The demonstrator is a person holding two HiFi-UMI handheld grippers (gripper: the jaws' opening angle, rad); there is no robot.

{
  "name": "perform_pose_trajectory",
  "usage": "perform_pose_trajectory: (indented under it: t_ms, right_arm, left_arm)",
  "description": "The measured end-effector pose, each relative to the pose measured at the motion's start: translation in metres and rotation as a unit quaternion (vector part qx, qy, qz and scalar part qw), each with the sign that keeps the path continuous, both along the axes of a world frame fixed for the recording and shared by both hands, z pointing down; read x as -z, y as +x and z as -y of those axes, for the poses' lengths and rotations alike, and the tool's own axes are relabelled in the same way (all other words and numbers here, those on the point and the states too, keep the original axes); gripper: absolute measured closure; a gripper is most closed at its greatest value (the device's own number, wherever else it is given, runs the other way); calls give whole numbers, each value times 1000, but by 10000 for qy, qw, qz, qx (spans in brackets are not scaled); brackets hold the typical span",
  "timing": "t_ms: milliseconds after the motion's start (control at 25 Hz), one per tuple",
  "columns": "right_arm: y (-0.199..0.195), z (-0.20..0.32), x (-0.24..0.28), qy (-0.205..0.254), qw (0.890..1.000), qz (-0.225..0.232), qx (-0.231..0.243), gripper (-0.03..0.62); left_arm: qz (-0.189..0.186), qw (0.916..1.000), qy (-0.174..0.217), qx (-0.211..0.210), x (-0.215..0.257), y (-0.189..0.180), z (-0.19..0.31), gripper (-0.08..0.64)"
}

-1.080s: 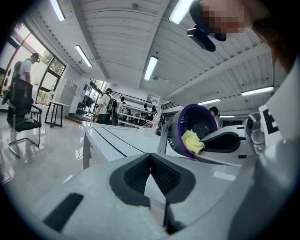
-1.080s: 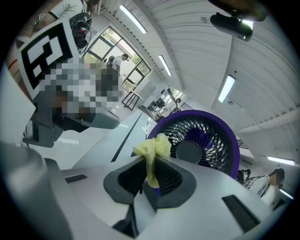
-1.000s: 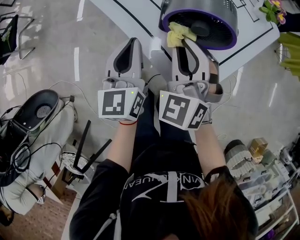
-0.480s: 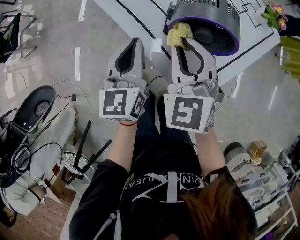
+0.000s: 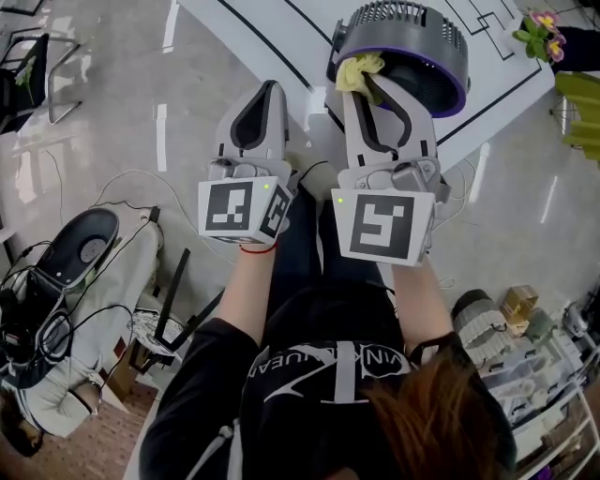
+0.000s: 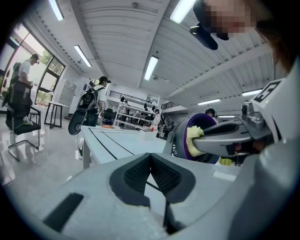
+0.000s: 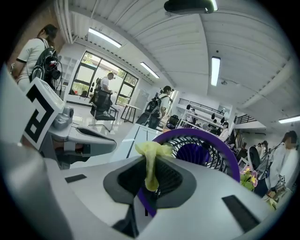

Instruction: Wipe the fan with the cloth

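Head view: one fan [image 5: 448,92], grey with a purple rim, sits at the bench [image 5: 272,37] corner, close to the near edge. Black lines run across the bench top. One yellow cloth [image 5: 356,71] is pinched in the right gripper [image 5: 364,82] and lies on the fan's purple rim at its left side. The left gripper [image 5: 269,89] is just beside the right one, apart from the fan, with its tip over the bench's near edge. Open floor [image 5: 94,122] spreads left of the bench. One chair [image 5: 37,56] stands far left and flowers [image 5: 542,23] sit at the far right corner. Two grippers, one per hand.

Left gripper view: fingers clenched tight together with nothing between them. Bare bench top stretches ahead, its edge on the left with free floor beyond. The fan, the cloth and the right gripper are at the right.

Right gripper view: fingers grasp the cloth. A strip hangs between them and a wad sticks out past the tips against the purple rim. The fan grille fills the space ahead. The left gripper is off to the left, well clear.
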State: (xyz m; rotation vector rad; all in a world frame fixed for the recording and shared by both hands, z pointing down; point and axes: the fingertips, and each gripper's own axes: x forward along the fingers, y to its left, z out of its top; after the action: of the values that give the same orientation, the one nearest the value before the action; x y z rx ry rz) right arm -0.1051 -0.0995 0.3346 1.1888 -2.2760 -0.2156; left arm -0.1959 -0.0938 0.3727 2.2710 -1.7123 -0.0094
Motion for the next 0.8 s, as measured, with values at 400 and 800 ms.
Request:
perform_pose_trajectory:
  t_ms: [400, 800]
  right_arm:
    - [8, 3, 21, 103, 9999, 65, -51, 536]
    - [23, -1, 30, 136, 9997, 80, -194, 535]
  left_arm:
    - [27, 9999, 52, -159, 16, 9, 7, 551]
    - [31, 9995, 91, -305, 30, 19, 10, 551]
